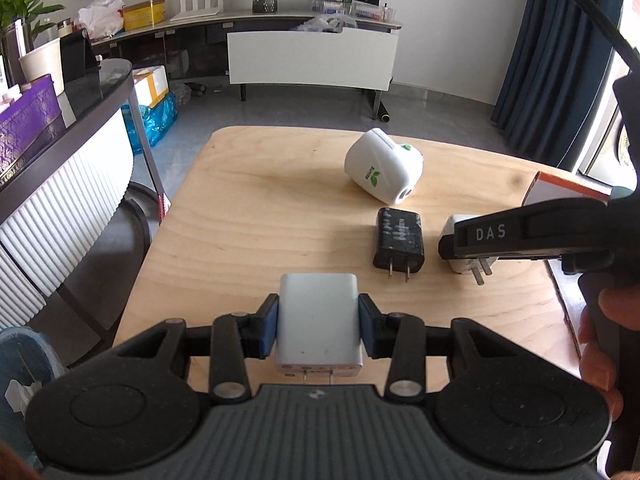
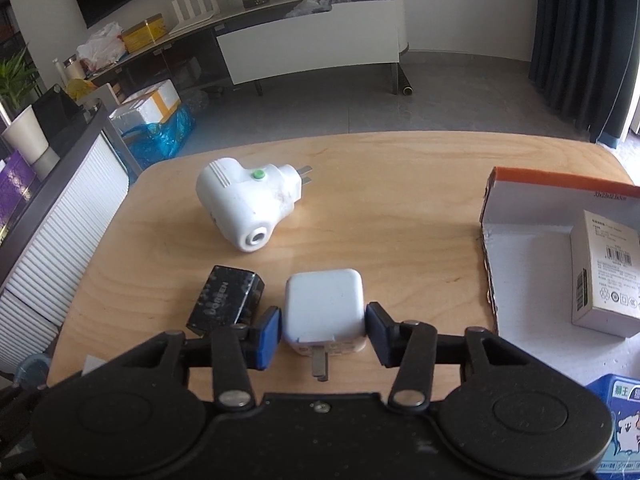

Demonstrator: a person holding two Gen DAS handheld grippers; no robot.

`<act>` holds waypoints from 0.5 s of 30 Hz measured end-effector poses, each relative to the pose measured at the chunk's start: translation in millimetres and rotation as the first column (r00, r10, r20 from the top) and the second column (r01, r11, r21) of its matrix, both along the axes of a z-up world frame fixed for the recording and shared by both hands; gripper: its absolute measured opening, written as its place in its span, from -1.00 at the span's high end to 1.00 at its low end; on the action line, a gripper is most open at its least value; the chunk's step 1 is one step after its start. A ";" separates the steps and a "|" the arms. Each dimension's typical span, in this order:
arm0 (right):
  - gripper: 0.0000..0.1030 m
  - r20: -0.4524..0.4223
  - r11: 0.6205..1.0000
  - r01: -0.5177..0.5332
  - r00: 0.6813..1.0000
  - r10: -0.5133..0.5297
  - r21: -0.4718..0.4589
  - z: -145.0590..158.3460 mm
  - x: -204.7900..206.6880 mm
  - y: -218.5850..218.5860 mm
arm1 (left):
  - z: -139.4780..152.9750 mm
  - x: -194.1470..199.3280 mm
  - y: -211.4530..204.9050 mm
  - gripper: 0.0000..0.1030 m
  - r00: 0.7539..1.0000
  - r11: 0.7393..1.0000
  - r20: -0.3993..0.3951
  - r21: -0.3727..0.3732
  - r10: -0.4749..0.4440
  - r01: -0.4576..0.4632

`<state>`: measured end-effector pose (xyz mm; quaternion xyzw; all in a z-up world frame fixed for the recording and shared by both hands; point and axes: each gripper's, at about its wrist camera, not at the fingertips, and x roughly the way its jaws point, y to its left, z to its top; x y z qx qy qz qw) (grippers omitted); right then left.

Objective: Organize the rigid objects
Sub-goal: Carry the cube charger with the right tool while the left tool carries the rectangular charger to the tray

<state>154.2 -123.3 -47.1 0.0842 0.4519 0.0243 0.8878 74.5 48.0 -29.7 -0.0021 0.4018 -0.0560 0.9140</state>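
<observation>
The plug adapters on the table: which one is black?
The flat black charger, lying between the bulky white adapter and the white cube charger; every other one is white.

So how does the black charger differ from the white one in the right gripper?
The black charger is dark and scuffed with printed lettering; the white charger is plain. The black one lies free on the table; the white one sits between the right gripper pads. Both are two-prong plug blocks.

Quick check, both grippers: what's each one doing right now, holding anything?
Left gripper: shut on the flat white charger.
Right gripper: shut on the square white plug adapter on the table.
</observation>
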 end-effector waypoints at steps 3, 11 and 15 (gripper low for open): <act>0.01 0.021 1.000 -0.007 1.000 0.007 -0.014 3.8 -6.4 0.8 | 2.6 -1.5 0.4 0.20 1.000 1.000 0.003 0.004 0.006 -0.006; 0.01 0.068 0.999 -0.030 0.997 0.032 -0.021 30.7 -51.2 -5.2 | 17.4 -13.2 -0.9 0.20 1.000 1.000 0.020 0.010 0.016 -0.016; 0.01 0.099 0.999 -0.026 0.995 0.030 -0.040 45.6 -80.8 -6.8 | 29.2 -23.6 -4.0 0.20 0.999 1.000 0.038 0.005 0.011 -0.011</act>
